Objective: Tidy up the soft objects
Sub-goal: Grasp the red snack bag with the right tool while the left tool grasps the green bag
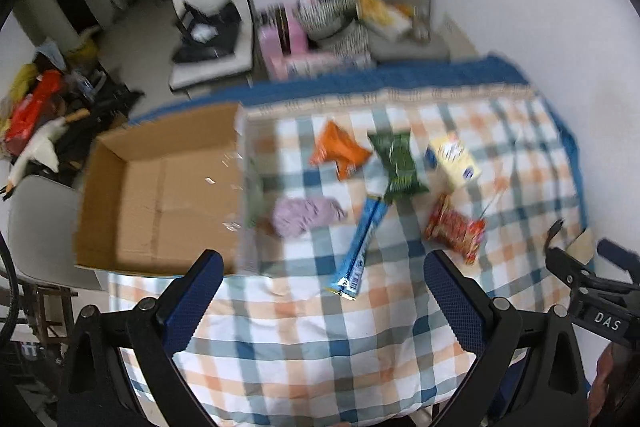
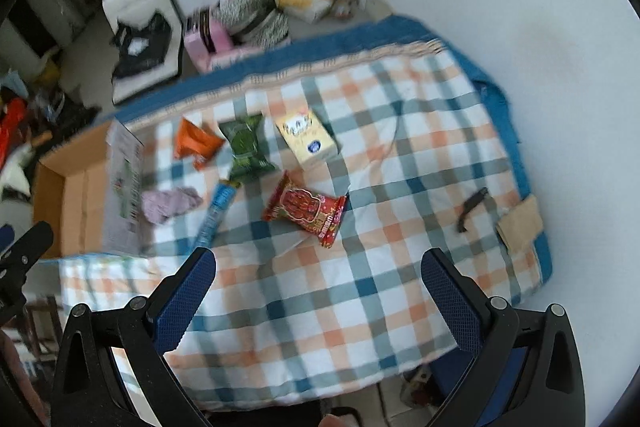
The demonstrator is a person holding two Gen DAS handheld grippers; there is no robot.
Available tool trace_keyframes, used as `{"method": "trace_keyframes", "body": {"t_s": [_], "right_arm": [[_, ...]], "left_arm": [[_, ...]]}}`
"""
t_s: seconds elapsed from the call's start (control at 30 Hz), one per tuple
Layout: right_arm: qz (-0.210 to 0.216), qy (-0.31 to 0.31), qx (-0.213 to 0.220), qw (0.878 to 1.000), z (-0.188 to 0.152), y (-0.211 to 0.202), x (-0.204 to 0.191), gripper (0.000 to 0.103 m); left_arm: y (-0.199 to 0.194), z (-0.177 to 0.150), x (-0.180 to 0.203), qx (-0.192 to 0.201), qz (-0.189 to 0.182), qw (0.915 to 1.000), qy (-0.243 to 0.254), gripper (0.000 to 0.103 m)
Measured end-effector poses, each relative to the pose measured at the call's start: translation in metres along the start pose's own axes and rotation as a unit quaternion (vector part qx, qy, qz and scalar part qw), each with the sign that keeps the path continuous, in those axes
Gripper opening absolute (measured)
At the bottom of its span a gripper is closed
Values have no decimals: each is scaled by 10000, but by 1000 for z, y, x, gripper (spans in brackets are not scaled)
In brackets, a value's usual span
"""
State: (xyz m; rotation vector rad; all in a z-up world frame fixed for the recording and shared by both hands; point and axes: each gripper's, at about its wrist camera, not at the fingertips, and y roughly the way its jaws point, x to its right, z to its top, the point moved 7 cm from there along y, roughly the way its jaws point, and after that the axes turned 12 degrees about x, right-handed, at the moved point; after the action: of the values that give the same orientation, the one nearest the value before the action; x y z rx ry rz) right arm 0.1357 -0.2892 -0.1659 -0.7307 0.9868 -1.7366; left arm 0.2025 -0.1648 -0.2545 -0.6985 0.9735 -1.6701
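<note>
On the checked cloth lie an orange snack bag, a green packet, a yellow carton, a red packet, a long blue wrapper and a purple cloth wad. An open cardboard box stands at the left. My left gripper is open and empty, above the near cloth. My right gripper is open and empty, near the red packet. The right wrist view also shows the box, purple wad and yellow carton.
A black clip and a brown paper piece lie at the cloth's right edge. Chairs with bags and a pink box stand behind the table. Clutter fills the floor at left.
</note>
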Motion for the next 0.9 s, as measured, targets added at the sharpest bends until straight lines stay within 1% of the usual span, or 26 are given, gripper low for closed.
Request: {"method": "trace_keyframes", "body": {"t_s": [0.03,0.07,0.1,0.17,0.2,0.23,0.3,0.33,0.4,0.5,0.57,0.6,0.63,0.67,0.7,0.73,0.77,0.8,0.83,0.87,0.9], "right_arm": [[66,-148,-144,9998,-1,22,-1,103],[160,-266,-318,9990,-2,45,-2,103],[212,-418,-474,9978,-3,64,-6,103],[251,-880,-741,9930,-7,107,-12,103],[277,-1065,-857,9902,-9,122,-17,103],[318,-1315,-982,9859,-13,141,-22,102],[359,-1740,-1156,9773,-18,171,-31,101],[355,-1901,-1282,9727,-22,184,-34,99],[493,-2019,-1539,9660,-30,210,-35,98],[648,-2095,-1857,9578,-44,239,-37,98],[665,-2160,-2034,9527,-54,257,-38,93],[599,-2147,-2128,9513,-58,265,-35,83],[485,-2092,-2150,9527,-60,270,-31,74],[420,-1961,-2137,9561,-60,273,-28,72],[453,-1696,-2155,9606,-59,273,-25,69],[517,-1355,-2207,9645,-60,272,-22,66],[562,-1024,-2288,9665,-61,272,-18,65],[635,-622,-2429,9660,-65,271,-15,64],[735,-239,-2636,9615,-70,271,-13,64],[894,77,-2845,9545,-77,270,-14,64],[1059,192,-2948,9495,-81,269,-17,64]], "left_arm": [[18,-3,5,-187,-60,9998,2,101],[28,-8,6,-310,-83,9995,-9,99],[51,-12,12,-492,-100,9987,13,99],[76,-21,19,-743,-106,9972,74,99],[96,-27,23,-916,-94,9957,134,98],[106,-31,25,-1008,-91,9948,145,96],[135,-46,28,-1362,-101,9905,142,86],[145,-51,29,-1513,-108,9884,122,85],[161,-59,32,-1642,-97,9863,152,84],[176,-67,28,-1817,-128,9832,115,84],[182,-71,27,-1906,-139,9816,66,84],[186,-73,24,-1956,-101,9806,33,84],[187,-74,23,-1980,-100,9801,-1,84],[187,-76,22,-2009,-116,9795,-32,84],[186,-77,20,-2032,-98,9791,-58,84],[186,-77,20,-2047,-108,9787,-99,84],[187,-78,19,-2047,-121,9787,-111,84],[187,-78,19,-2057,-91,9785,-112,84],[189,-77,19,-2053,-69,9786,-109,84],[189,-76,20,-2067,-82,9783,-93,84],[190,-75,21,-2079,-83,9781,-82,84]]}}
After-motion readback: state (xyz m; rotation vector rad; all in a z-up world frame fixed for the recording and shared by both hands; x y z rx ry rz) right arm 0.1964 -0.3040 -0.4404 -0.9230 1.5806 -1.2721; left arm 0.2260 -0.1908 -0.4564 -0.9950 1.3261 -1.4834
